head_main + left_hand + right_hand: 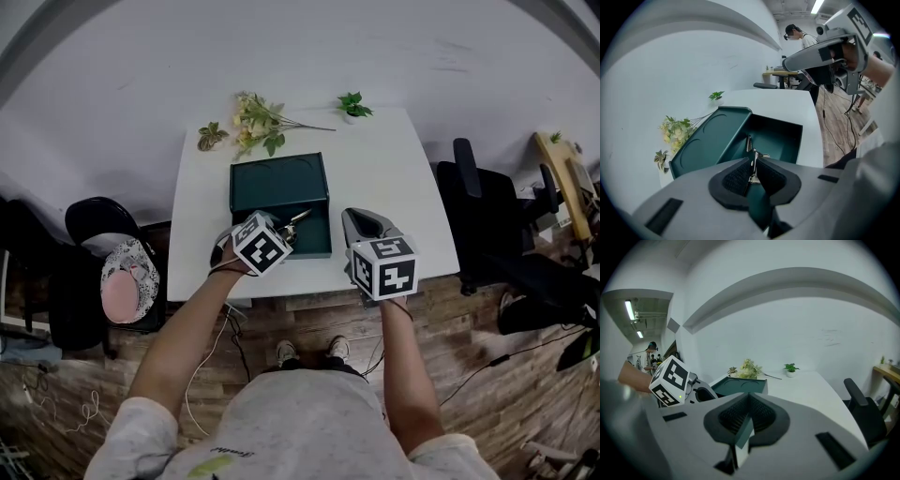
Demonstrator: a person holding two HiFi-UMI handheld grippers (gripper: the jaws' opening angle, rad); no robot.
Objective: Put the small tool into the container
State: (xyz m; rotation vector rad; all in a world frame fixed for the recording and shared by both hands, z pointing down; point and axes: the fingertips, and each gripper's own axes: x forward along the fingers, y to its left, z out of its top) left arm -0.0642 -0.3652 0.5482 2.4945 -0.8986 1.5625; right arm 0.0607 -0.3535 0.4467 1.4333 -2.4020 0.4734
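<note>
Small metal tool [753, 158], silvery and slim, sits between the pad tips of the left gripper [751, 161]. The jaws stand only slightly apart and both pads look to press on it. Its free end juts past the jaws over the open compartment of the dark green rectangular box [780, 136]. In the head view the small metal tool [298, 222] shows at a slant above the near half of the box [314, 246], not yet lying in it.

The box's hinged lid [710, 138] lies flat open on the far side. The left gripper [284, 232] leans steeply down at the box's near left corner.

The right gripper [354, 217] hovers just beside the box on its right, near the table's front edge. Its jaws [749, 397] are closed together with nothing between them.

The box rests on a white table [375, 169]. Beyond it lie a sprig of pale artificial flowers [258, 120] and a small green potted plant [353, 106], well apart from the box.
</note>
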